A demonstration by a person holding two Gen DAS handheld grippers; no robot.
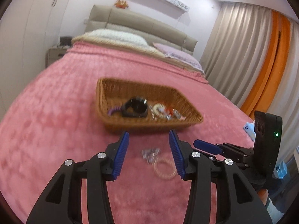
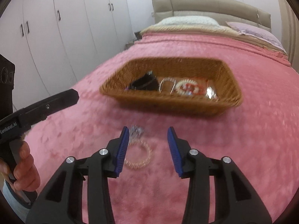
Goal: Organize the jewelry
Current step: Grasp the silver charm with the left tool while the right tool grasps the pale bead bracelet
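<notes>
A wicker basket (image 1: 119,89) (image 2: 229,78) sits on the pink bedspread and holds a black watch (image 1: 135,108) (image 2: 143,84), a white bead bracelet (image 1: 159,109) (image 2: 186,86) and other small pieces. On the bedspread in front of it lie a pale pink bead bracelet (image 1: 165,169) (image 2: 139,155) and a silvery piece (image 1: 149,154) (image 2: 137,130). My left gripper (image 1: 149,149) is open above them, empty. My right gripper (image 2: 148,147) is open, empty, with the pink bracelet by its left finger.
The pink bedspread (image 1: 56,121) (image 2: 243,140) covers the bed, with pillows (image 1: 115,35) and headboard at the far end. White wardrobes (image 2: 65,28) stand to the left. Curtains (image 1: 243,46) hang to the right. The right gripper's body (image 1: 265,140) shows in the left wrist view.
</notes>
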